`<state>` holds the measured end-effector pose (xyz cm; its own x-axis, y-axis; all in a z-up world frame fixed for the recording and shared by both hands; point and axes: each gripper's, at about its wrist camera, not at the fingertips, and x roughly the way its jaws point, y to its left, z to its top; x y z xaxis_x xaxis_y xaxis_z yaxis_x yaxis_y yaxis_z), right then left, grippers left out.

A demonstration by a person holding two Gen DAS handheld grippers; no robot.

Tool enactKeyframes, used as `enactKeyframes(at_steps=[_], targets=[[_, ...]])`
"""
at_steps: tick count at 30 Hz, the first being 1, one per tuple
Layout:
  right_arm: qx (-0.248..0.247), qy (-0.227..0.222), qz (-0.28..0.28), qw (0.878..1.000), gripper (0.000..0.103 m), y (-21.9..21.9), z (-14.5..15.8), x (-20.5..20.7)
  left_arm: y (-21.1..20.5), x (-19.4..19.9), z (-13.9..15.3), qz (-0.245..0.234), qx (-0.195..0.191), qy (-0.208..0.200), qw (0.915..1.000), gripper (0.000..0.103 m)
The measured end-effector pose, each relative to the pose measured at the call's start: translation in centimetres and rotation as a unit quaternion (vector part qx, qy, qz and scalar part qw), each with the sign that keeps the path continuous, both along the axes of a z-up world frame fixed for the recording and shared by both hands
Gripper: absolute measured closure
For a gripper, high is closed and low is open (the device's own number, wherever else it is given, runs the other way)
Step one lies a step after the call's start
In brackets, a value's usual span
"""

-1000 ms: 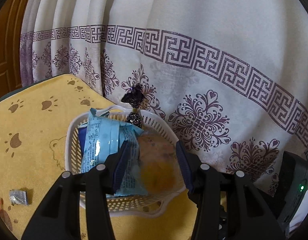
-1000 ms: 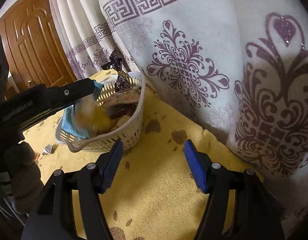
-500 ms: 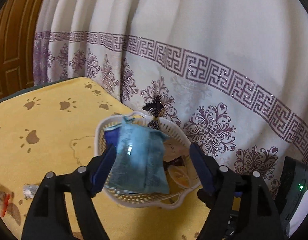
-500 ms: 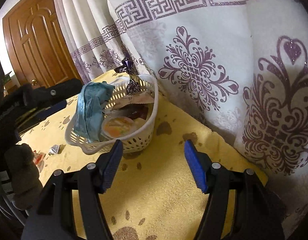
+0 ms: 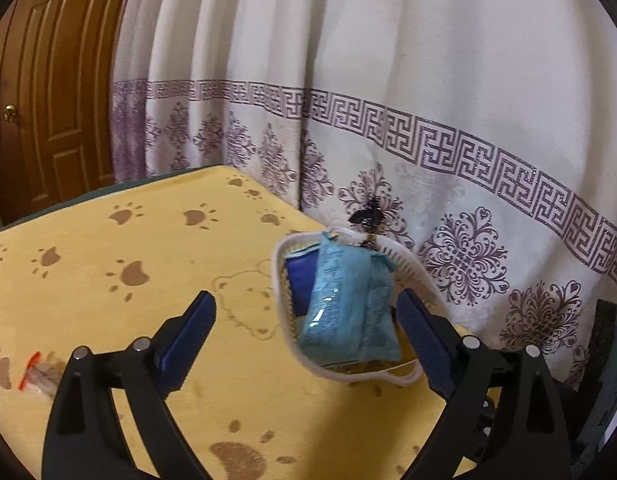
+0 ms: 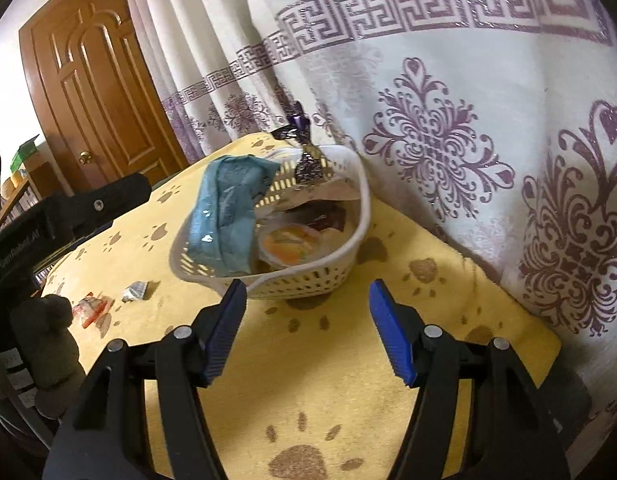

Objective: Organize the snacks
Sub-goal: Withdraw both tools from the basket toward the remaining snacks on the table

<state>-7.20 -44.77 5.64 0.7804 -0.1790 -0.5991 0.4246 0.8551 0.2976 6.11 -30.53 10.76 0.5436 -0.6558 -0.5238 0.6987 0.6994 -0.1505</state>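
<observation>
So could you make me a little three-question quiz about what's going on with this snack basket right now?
1. True or false: the light blue foil snack packet lies flat on the yellow paw-print tablecloth.
2. Which is open with nothing between its blue pads? A) only the left hand-held gripper B) only the right hand-held gripper C) both
3. Fill in: the purple twisted-wrapper candy sits at the far rim of the white slotted plastic ____.

Key: 1 false, it leans in the basket. 2 C; the left one's jaws have just been opening. 3 basket.
</observation>
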Motion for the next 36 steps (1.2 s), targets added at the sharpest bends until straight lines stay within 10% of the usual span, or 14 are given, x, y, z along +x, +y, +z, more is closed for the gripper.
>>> enactKeyframes(at_steps=[36], targets=[[-0.007, 0.006, 0.077, 0.997, 0.030, 7.6, 0.8, 2.7, 13.4, 0.7, -1.7, 0.120, 0.047, -0.005, 0.9917, 0.011]])
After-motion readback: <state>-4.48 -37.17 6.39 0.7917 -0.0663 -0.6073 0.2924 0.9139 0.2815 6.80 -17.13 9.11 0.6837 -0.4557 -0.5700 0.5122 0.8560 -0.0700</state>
